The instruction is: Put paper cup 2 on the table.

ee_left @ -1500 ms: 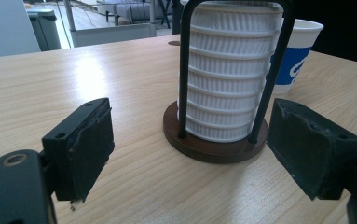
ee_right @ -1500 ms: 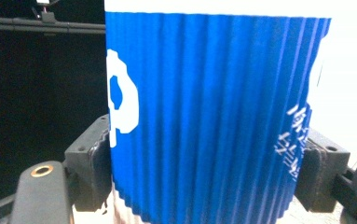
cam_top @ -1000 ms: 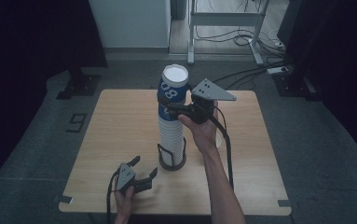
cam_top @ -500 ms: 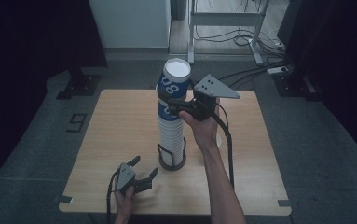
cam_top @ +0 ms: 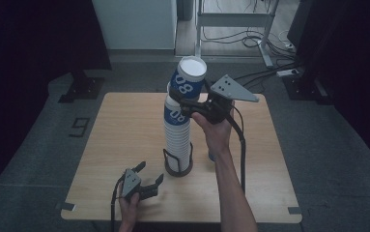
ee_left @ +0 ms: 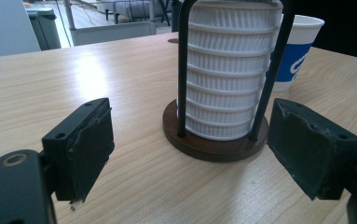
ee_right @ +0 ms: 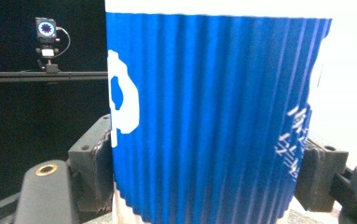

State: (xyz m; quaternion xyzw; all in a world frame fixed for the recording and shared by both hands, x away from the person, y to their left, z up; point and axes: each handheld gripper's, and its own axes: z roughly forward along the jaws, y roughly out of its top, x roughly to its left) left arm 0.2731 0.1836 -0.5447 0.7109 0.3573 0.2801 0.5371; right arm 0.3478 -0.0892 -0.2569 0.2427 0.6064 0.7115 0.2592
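Blue ribbed paper cup (cam_top: 188,81), clamped in our right gripper (cam_top: 185,105), tilts atop the tall cup stack (cam_top: 177,133); next we lift clear. Left gripper (cam_top: 149,178) rests open beside the stack.

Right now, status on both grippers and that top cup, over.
Right gripper shut on top cup, cup tilted above the stack. Left gripper open, low beside the cup holder. Spare cup stands behind holder, nothing blocking.
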